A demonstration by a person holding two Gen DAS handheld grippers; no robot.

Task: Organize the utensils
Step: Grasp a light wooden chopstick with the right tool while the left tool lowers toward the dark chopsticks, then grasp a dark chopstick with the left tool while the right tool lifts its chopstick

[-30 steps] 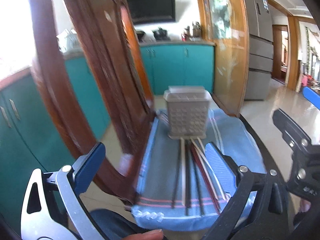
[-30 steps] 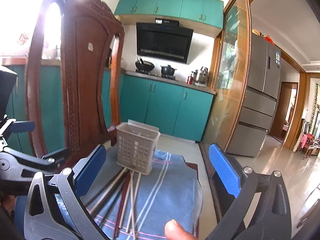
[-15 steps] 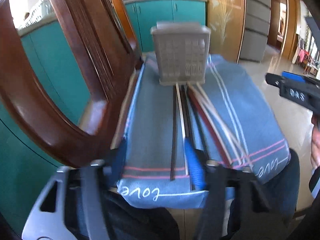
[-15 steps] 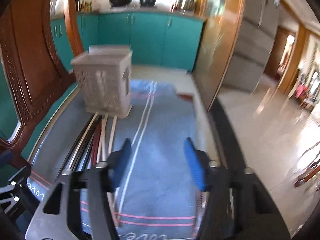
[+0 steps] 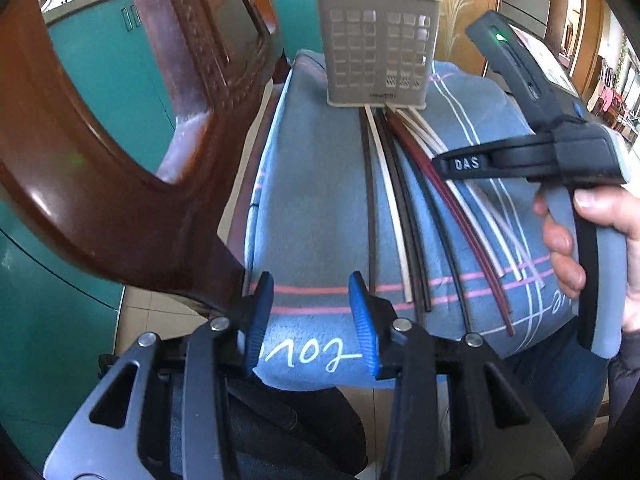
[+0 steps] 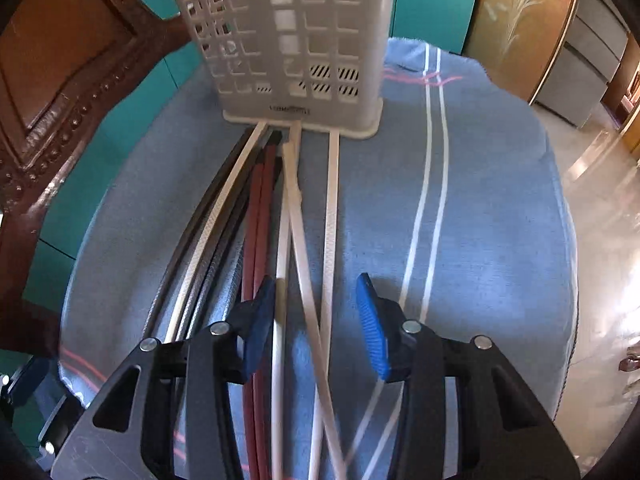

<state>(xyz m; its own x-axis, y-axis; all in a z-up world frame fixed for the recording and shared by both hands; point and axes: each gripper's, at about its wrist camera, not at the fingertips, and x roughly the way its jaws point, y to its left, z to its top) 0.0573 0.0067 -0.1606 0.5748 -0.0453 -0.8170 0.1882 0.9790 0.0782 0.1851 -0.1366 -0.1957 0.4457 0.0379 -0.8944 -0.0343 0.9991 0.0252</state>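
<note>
Both grippers dropped toward the towel (image 5: 320,184), jaws just closing to half-wide. Left view: left gripper (image 5: 312,320) grips nothing; chopsticks (image 5: 396,216) at 1 o'clock, basket (image 5: 376,44) at 12. Right view: right gripper (image 6: 316,320) straddles white chopsticks (image 6: 320,280) unpinched, basket (image 6: 292,40) at 12.

A grey plastic utensil basket (image 5: 378,46) with a grid of square holes stands upright at the far end of a blue striped towel (image 5: 316,200). In front of it a bundle of chopsticks (image 6: 276,216) lies flat on the towel, far ends at the basket's base: black, cream-white and dark red sticks fanned out, two white ones crossing.
</note>
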